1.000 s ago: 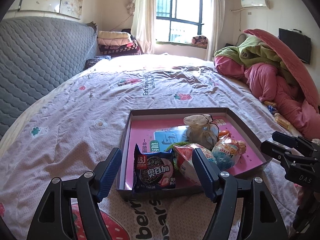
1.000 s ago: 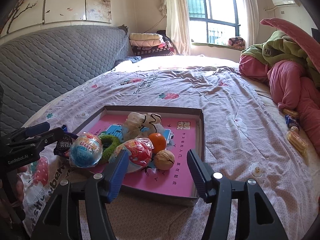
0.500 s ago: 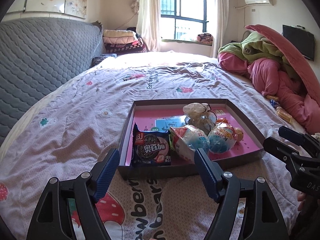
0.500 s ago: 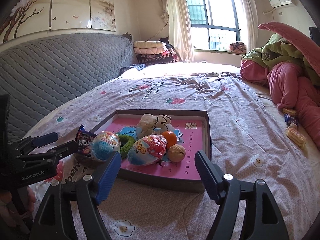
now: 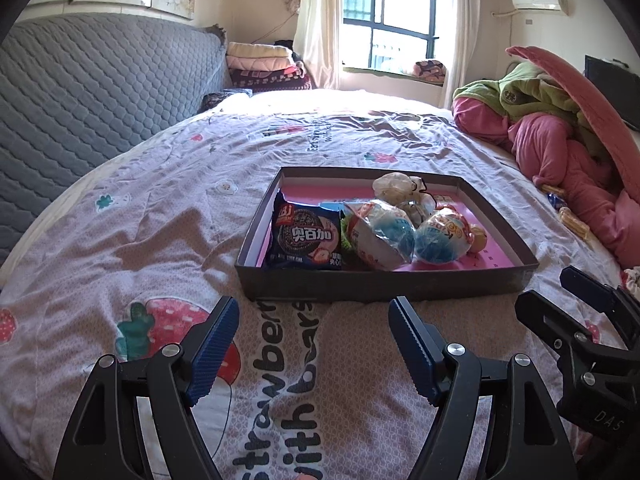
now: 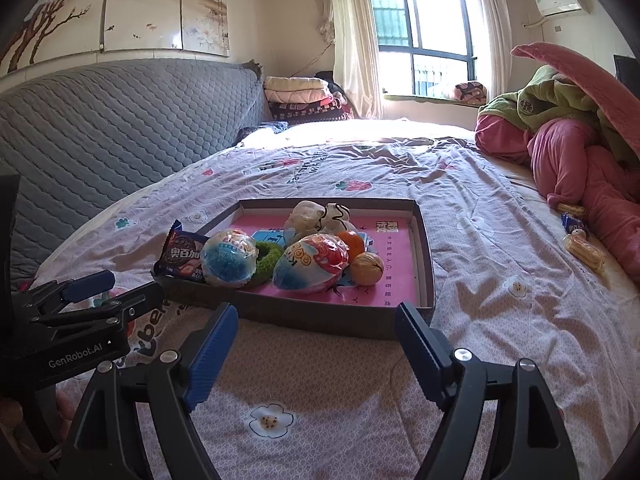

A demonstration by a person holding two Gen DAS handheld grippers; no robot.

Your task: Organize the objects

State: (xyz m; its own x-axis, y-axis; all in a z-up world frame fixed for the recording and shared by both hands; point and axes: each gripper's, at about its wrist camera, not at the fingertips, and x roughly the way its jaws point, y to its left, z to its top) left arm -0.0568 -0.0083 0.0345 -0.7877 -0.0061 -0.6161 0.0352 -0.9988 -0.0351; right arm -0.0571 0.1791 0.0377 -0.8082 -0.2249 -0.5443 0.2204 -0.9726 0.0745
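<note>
Left wrist view: left gripper (image 5: pixel 313 336) wide apart, empty, above the bedspread (image 5: pixel 120 240), short of the tray (image 5: pixel 384 284). The tray's long axis runs across the frame. The cookie pack (image 5: pixel 306 238) lies at its left end, against the near wall.

Right wrist view: right gripper (image 6: pixel 316 338), jaws just opening, stands wide and empty. The tray (image 6: pixel 340 322) lies ahead, its far end angled right. Two wrapped eggs (image 6: pixel 229 258) (image 6: pixel 314 264) lie with long axes roughly crosswise.

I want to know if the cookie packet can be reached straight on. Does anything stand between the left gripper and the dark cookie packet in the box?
Only the box's near wall. The cookie packet lies just behind it at the box's near left corner, and bare bedspread lies between the open, empty left gripper and that wall. A reach from above looks unobstructed.
</note>
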